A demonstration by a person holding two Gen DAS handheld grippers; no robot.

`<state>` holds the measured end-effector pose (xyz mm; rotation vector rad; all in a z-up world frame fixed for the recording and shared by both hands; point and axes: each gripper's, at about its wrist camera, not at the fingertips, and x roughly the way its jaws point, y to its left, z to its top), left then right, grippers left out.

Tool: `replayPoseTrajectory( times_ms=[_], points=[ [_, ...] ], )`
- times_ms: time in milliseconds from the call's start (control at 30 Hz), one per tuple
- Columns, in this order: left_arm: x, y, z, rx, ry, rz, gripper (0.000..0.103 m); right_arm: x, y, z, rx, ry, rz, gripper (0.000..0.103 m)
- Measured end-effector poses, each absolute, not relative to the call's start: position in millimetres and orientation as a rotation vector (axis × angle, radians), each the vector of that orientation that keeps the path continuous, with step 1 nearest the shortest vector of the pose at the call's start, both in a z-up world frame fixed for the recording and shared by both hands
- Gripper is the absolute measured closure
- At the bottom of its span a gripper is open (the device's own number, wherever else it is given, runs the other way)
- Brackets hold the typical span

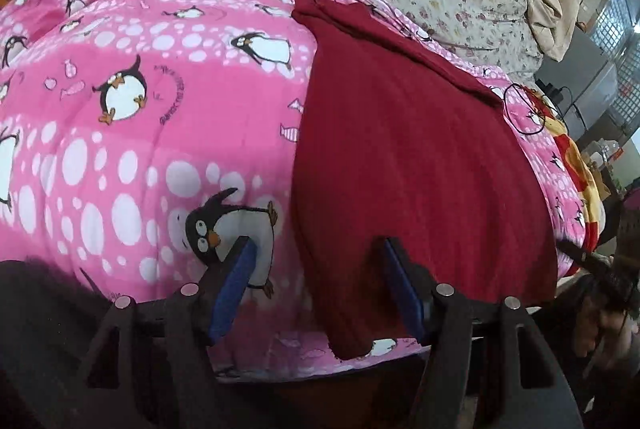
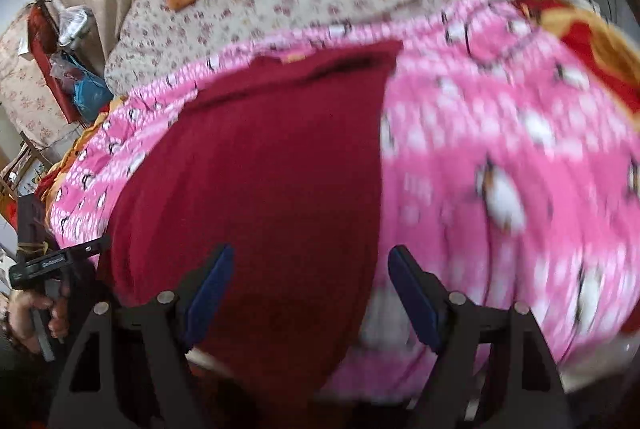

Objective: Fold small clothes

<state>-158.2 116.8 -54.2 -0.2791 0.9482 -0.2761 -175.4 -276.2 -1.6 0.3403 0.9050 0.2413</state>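
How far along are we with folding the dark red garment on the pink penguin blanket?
Done: the dark red knit garment lies spread on the pink penguin-print blanket, its far edge apparently turned over once. In hand: nothing; the left tool and right tool are both open, over its near edge. Left: grasping and making the remaining folds.
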Motion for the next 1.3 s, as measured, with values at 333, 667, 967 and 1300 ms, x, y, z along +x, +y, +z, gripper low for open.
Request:
replayPoseTrajectory(
  times_ms=[333,667,967,1300],
  points=[
    [-163,117,-54,-0.343,0.939,-0.371,0.103,-195,-271,-38,0.447,1.041,0.219,0.021],
    [-165,116,-59,-0.339,0.957,-0.352,0.103,-199,-277,-44,0.535,1.033,0.274,0.074],
    [-186,124,-8,-0.329,0.811,-0.426,0.103,-218,-270,23,0.475,0.752,0.449,0.096],
    [-255,151,98,-0.330,0.559,-0.563,0.103,-272,-300,149,0.383,0.433,0.561,0.097]
  ],
)
